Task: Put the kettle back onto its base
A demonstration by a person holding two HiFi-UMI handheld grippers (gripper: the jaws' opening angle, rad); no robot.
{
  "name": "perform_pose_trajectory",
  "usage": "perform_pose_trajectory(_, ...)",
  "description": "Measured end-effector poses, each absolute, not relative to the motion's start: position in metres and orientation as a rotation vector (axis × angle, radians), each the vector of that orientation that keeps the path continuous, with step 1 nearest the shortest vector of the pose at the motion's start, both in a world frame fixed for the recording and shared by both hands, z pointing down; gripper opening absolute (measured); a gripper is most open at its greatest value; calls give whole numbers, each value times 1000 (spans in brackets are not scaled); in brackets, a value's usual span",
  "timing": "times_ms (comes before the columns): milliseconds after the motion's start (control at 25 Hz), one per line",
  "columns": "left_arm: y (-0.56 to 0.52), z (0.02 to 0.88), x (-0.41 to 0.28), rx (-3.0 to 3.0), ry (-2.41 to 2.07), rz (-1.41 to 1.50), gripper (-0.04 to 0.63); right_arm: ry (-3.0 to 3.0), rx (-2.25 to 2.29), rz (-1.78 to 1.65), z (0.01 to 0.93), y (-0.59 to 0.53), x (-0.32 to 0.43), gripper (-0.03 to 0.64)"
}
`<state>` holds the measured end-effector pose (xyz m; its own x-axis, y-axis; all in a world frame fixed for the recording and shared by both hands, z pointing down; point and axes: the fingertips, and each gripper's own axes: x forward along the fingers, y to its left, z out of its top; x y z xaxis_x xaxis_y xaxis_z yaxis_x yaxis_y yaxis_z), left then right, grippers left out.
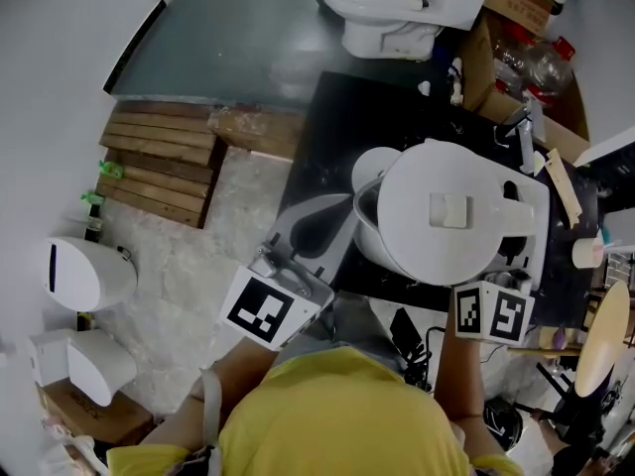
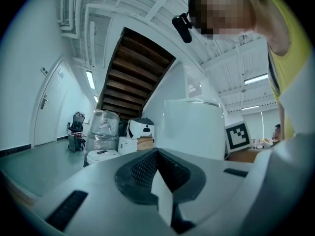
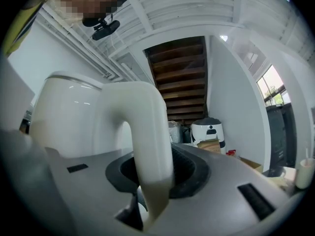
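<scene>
Right gripper (image 3: 153,177) fingers (image 3: 224,181) clamp the kettle (image 3: 69,117) handle (image 3: 147,132).

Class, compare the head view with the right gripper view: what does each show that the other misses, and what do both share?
Head view only: the toilet and the wooden pallet. Right gripper view only: the wooden staircase overhead, and the right gripper shut on the handle. Both: the white kettle.

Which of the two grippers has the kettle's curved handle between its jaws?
The right gripper: the white handle of the kettle arches up from between its jaws. The left gripper has only a small white edge there.
</scene>
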<state>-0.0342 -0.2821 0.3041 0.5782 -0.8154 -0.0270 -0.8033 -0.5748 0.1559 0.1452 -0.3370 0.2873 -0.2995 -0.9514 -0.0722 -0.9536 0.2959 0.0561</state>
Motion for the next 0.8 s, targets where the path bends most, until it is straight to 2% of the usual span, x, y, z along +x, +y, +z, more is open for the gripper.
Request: perform_pose_trajectory(800, -340, 325, -39, 2638, -1453, -91, 2, 2531, -1786, 145, 307, -401, 138, 104)
